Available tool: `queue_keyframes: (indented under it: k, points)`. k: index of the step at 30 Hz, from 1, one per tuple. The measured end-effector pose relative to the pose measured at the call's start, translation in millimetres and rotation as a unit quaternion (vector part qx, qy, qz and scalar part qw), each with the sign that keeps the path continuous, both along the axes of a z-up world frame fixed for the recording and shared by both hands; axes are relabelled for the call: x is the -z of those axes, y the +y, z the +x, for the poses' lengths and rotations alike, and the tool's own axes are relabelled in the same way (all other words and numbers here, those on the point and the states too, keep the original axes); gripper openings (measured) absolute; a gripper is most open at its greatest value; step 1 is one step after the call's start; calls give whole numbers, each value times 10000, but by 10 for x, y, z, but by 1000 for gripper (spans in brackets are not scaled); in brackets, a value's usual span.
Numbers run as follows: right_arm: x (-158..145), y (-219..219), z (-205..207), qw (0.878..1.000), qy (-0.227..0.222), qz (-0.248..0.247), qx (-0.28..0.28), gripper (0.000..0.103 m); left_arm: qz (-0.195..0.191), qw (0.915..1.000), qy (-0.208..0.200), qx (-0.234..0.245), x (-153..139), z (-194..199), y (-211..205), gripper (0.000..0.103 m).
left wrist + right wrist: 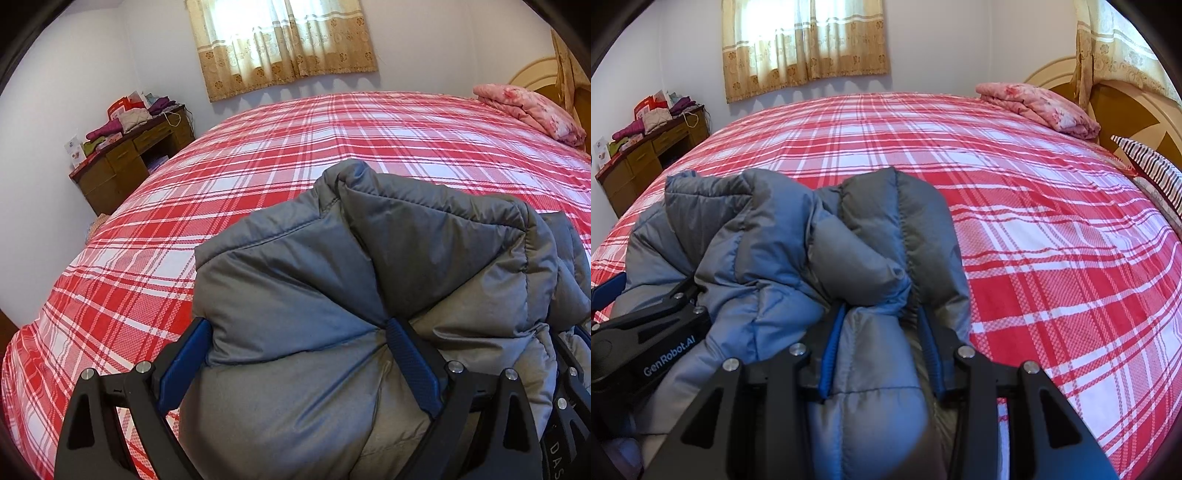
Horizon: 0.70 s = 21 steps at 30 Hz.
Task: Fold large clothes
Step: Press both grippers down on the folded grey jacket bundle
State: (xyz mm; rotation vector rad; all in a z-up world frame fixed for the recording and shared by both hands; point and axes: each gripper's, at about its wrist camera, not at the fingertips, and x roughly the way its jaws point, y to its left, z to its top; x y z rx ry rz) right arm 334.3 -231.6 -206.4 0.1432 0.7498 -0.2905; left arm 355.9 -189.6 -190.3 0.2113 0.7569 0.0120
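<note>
The jacket [369, 277], a grey padded one, is bunched in a heap at the near edge of the bed [258, 155], at about 6 o'clock in both views, with the red check cover stretching away toward 12.

Both grippers are clamped on it. The left gripper [299, 362] has a thick wad of padding squeezed between its blue pads, the cloth bulging out past them. The right gripper [881, 343] pinches a narrower fold, a quilted panel with a stitched seam running up between its fingers. In the right view the left gripper's body sits at about 8 o'clock, just beside the right one, so the two holds are close together.

My read is that the jacket will handle as light, soft and springy: the fill will puff back when let go, and the smooth shell looks slippery, so a shallow pinch could slide off. A seam, hem or collar edge should hold better than a plump panel, and holds set wider apart would spread it more easily.

Crumpled like this, it has no clear heading. The heap seems to run from 6 toward 12, its rounded top edge farthest from the grippers, but I cannot tell collar from hem, or where the sleeves lie.
</note>
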Motion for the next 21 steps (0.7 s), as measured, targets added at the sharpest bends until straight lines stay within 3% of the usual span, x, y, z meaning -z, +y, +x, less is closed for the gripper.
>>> queue_keyframes:
  k: [21]
  points:
    - [17,4,-27,10000,-43,37,32,42,164,9998,-97,31,3,-36,-47,96]
